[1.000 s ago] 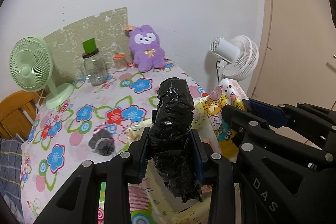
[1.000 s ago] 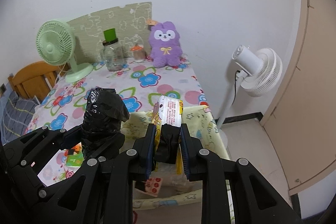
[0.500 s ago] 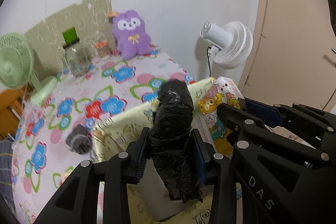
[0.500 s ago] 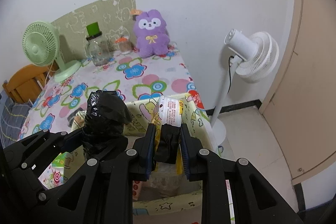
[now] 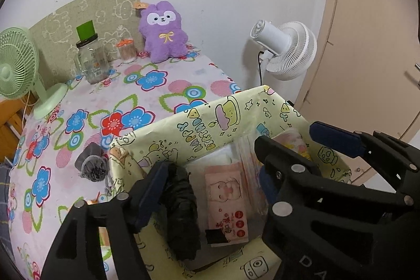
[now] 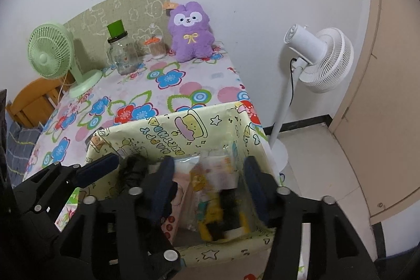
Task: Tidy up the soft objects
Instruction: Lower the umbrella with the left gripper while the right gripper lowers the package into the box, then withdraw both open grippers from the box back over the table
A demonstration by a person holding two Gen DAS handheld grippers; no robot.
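Two grippers sit over the yellow cartoon-print storage box [image 5: 199, 120] at the near right corner of the table [image 5: 86, 96], which wears a floral tablecloth. Left gripper [image 5: 210, 183]: jaws have just been opening and stand spread; black plastic-wrapped bundle [image 5: 181, 211] lies in the box against the left pad, right pad clear of it. A pink tissue pack [image 5: 227, 204] lies flat in the box just right of the bundle. Right gripper [image 6: 210, 180]: jaws have just been opening too, now spread; the yellow cartoon snack packet [image 6: 210, 198], blurred, is between the pads inside the box, and neither pad presses on it. A clear plastic bag [image 6: 223, 169] is in the box behind the packet.

On the table just left of the box lies a grey drawstring pouch [image 5: 92, 165]. Along the far edge by the wall: purple plush bunny [image 5: 162, 33] upright, small orange-lidded jar [image 5: 127, 51] beside it, glass jar with green lid [image 5: 90, 54], and a green desk fan [image 5: 18, 64] at the far left corner. A white standing fan [image 6: 317, 59] is on the floor off the table's right side.
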